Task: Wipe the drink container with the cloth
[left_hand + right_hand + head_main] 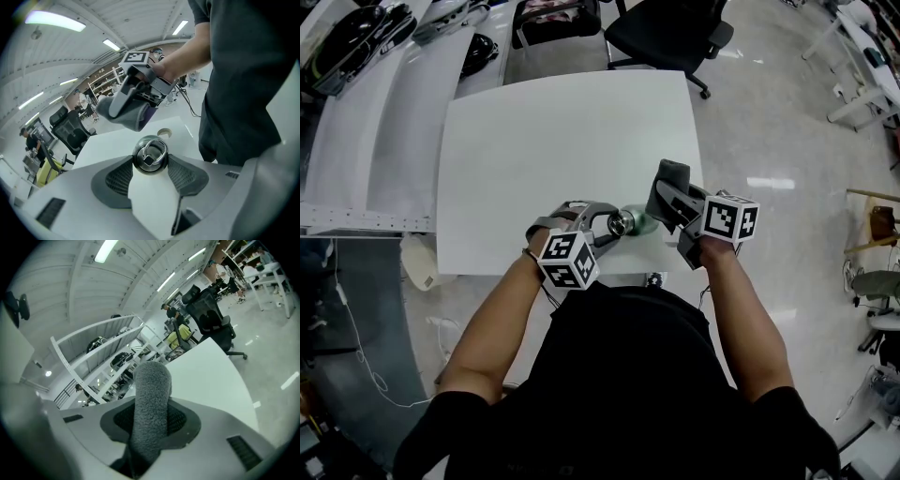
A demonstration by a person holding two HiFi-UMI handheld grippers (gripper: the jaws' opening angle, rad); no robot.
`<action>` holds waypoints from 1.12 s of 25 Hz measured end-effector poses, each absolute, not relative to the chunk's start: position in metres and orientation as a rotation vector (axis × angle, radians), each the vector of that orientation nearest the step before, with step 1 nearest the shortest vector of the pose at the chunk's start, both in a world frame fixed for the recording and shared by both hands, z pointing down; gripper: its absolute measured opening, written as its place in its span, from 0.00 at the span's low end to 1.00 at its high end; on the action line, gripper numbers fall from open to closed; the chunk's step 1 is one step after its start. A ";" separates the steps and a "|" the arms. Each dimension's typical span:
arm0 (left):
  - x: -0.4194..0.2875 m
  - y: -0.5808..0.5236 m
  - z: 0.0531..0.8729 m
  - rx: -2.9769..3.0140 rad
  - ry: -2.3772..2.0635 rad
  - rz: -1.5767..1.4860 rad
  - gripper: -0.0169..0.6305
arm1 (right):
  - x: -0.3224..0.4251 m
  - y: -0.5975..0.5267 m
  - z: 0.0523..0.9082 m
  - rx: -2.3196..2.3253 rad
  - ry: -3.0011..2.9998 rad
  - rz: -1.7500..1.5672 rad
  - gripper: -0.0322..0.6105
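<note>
Over the near edge of the tabletop (544, 141) I've got both pieces in hand. My left tongs (602, 225) are clamped on the drink container (150, 153), pads pressed either side just under its metal lid with the ring handle. The container is tipped over, lid end toward the left tongs and green body pointing away to the right. I can't tell if it touches the tabletop.

My right tongs (675, 204) are closed on the grey cloth (150, 413), a thick fold sticking out past the tips.

Progress: the grasps are done, but the wiping itself isn't showing. The left gripper view has the cloth hanging above and beyond the lid with a gap, and the head view puts it just beside the green body, contact unclear. I'd judge the whole rub-down is left to do. No marks on the container tell me otherwise.

Pose: both forearms come in from the near side and converge at the middle. The left wrist is turned right. The right is angled in toward the container, cloth end leading.
</note>
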State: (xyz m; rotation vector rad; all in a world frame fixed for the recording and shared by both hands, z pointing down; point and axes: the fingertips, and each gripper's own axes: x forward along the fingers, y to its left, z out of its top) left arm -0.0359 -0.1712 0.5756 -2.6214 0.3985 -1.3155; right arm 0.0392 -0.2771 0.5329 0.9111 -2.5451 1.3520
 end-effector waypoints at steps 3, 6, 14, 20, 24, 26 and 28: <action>-0.033 -0.170 0.575 -2.602 0.388 -1.313 0.40 | 0.006 -0.277 0.507 0.780 -2.615 1.498 0.22; -0.031 -0.169 0.574 -2.591 0.387 -1.313 0.40 | -0.021 -0.274 0.502 0.672 -2.613 1.540 0.22; -0.031 -0.168 0.574 -2.556 0.378 -1.317 0.40 | -0.049 -0.278 0.538 0.630 -2.499 1.291 0.22; -0.035 -0.167 0.575 -2.551 0.384 -1.314 0.40 | -0.067 -0.277 0.557 0.488 -2.469 1.010 0.22; -0.035 -0.168 0.575 -2.559 0.379 -1.306 0.40 | -0.072 -0.276 0.575 0.404 -2.417 0.854 0.22; -0.033 -0.169 0.575 -2.559 0.372 -1.301 0.40 | -0.073 -0.277 0.582 0.365 -2.401 0.814 0.22; -0.032 -0.169 0.573 -2.555 0.362 -1.296 0.40 | -0.073 -0.279 0.588 0.331 -2.389 0.800 0.22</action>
